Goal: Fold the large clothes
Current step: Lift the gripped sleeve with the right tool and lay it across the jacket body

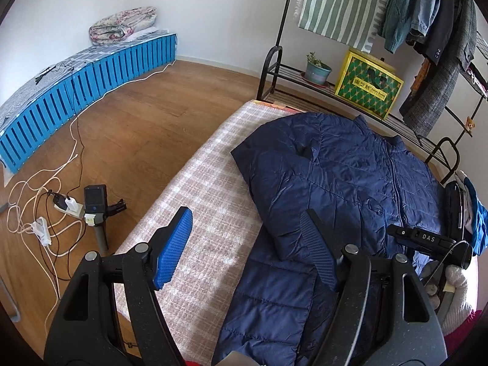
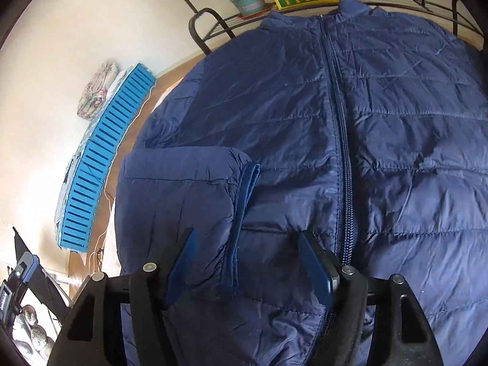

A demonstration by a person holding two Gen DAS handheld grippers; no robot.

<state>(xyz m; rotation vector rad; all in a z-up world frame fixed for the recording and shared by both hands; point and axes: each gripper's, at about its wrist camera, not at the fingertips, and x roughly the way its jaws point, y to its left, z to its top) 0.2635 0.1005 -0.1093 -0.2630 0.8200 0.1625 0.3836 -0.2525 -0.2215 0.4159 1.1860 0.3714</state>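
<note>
A: Left wrist: left gripper [image 1: 244, 244] released, nothing between its blue pads, above a pink plaid bed cover [image 1: 195, 213]. Navy quilted puffer jacket [image 1: 350, 167] lies there, zipped.
B: Right wrist: right gripper [image 2: 248, 263] released, straddling the folded-in sleeve cuff [image 2: 244, 213].

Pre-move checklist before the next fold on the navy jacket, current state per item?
1. Jacket lying front up, zipper closed: ok.
2. Sleeve folded across the front, cuff short of the zipper: ok.
3. Right gripper open, pads not pressing the fabric: ok.
4. Left gripper open, holding nothing: ok.
5. Other sleeve folded in: cannot tell.
6. Bare blanket beside the jacket: ok.
</note>
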